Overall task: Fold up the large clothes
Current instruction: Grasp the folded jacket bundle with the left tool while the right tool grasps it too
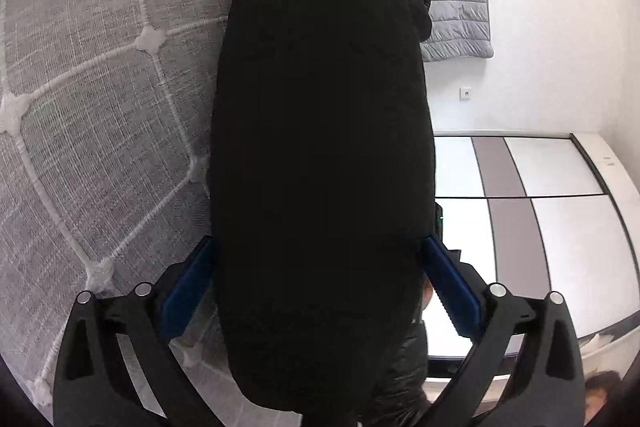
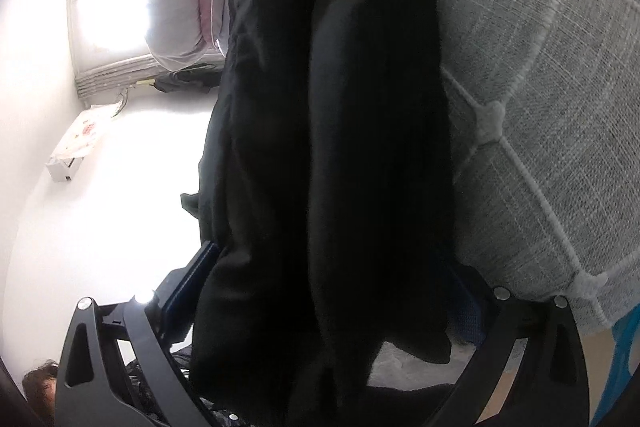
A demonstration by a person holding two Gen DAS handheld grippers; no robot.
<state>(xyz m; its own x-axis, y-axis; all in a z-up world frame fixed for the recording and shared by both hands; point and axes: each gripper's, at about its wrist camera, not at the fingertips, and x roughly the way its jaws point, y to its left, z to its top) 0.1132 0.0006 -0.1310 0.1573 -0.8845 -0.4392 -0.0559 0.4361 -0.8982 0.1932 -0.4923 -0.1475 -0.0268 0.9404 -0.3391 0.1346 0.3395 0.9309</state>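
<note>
A large black garment [image 1: 320,131] fills the middle of the left wrist view, running from between the fingers up to the top edge. My left gripper [image 1: 320,259] is shut on it, its blue pads [image 1: 188,287] pressed against both sides of the cloth. In the right wrist view the same black garment [image 2: 336,147] hangs in thick folds between the fingers. My right gripper [image 2: 332,267] is shut on it; the left blue pad [image 2: 192,287] shows, the right one is mostly hidden by cloth.
A grey quilted mattress [image 1: 100,87] with white stitched diamonds lies beside the garment, also in the right wrist view [image 2: 540,107]. A grey duvet [image 1: 456,7], a wardrobe with white and grey doors [image 1: 540,187], a pillow [image 2: 180,7] and a white box [image 2: 76,143] are around.
</note>
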